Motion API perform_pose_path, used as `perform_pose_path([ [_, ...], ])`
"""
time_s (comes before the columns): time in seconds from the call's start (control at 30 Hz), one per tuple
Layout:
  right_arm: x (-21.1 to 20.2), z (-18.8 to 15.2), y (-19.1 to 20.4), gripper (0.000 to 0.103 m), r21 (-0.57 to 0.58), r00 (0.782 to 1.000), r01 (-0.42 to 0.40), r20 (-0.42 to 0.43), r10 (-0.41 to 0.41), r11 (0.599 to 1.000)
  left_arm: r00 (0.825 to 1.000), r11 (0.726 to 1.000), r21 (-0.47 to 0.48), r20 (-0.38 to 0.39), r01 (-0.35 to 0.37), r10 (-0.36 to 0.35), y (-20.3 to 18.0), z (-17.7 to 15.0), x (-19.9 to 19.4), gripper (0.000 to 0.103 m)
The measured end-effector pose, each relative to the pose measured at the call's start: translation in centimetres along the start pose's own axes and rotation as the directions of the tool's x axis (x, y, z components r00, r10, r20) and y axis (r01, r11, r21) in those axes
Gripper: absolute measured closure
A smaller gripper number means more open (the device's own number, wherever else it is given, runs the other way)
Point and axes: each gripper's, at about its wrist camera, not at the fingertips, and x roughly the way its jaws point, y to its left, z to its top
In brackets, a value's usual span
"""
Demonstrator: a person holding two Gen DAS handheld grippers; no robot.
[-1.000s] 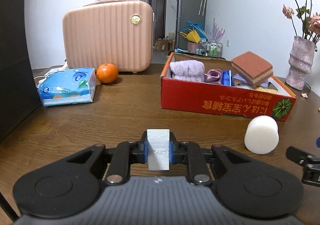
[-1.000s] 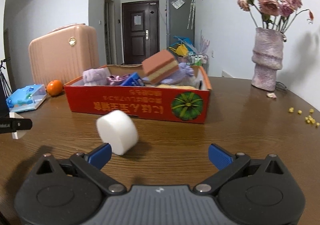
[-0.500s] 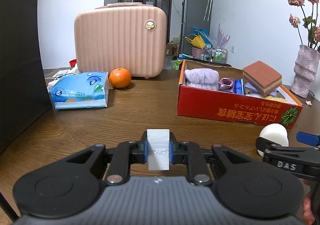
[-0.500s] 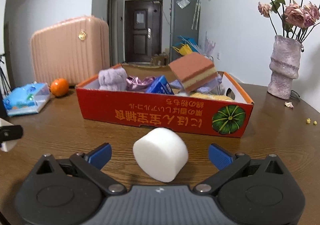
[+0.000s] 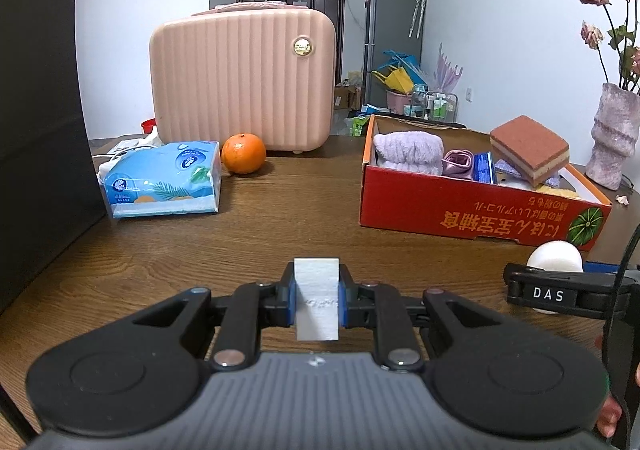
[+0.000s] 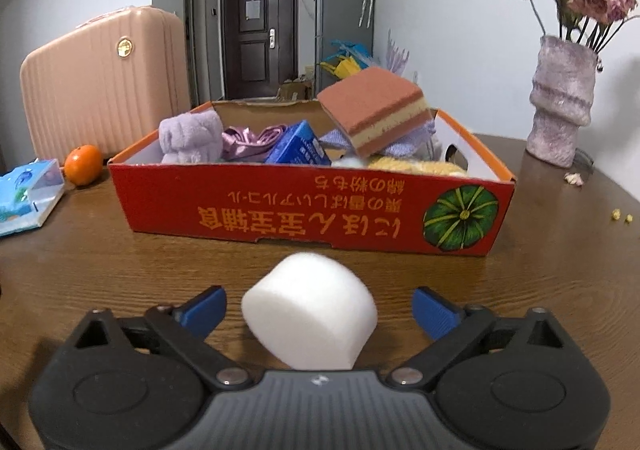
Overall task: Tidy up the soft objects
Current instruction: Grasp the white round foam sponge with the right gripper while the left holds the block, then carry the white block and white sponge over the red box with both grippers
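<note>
Now | left gripper (image 5: 317,296): clamped on white foam block (image 5: 317,304), lower end hidden | right gripper (image 6: 318,304): jaws just been closing, apart around foam cylinder (image 6: 310,316) on table (image 6: 560,270), base hidden | red box (image 6: 312,210): sponge (image 6: 374,114) atop, lower items hard to tell.

Dark brown wooden counter (image 6: 560,250), grain running across. Resting directly on it: red cardboard box (image 6: 312,210) full of soft items, toward the far right; white foam cylinder (image 6: 310,316) lying on its side just before the box's front wall; pink suitcase (image 5: 244,76) upright at the far edge; orange (image 5: 243,153) just beside it; blue tissue pack (image 5: 164,180) near the left edge; purple vase (image 6: 562,98) at the far right corner; small crumbs (image 6: 620,215) near the right edge.
</note>
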Motion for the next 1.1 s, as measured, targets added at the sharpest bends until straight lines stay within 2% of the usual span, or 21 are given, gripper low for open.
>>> perform_pose_path([
  [0.23, 0.3, -0.2, -0.7, 0.042, 0.021, 0.998, -0.048, -0.036, 0.049, 0.999, 1.000, 1.000, 0.001, -0.002, -0.009, 0.009, 0.0, -0.1, 0.1, 0.084],
  [0.63, -0.8, -0.5, -0.6, 0.050, 0.000, 0.996, -0.085, 0.005, 0.085, 0.996, 1.000, 1.000, 0.004, 0.007, -0.011, 0.011, -0.2, -0.2, 0.0, 0.084],
  [0.9, -2.8, -0.3, -1.0, 0.052, -0.011, 0.987, -0.128, 0.091, 0.129, 0.992, 1.000, 1.000, 0.007, 0.015, -0.027, 0.027, -0.3, -0.2, -0.2, 0.084],
  [1.1, -4.3, 0.0, -1.3, 0.055, -0.016, 0.971, -0.155, 0.183, 0.155, 0.988, 0.999, 1.000, 0.009, 0.030, -0.017, 0.017, -0.6, -0.2, -0.5, 0.084],
])
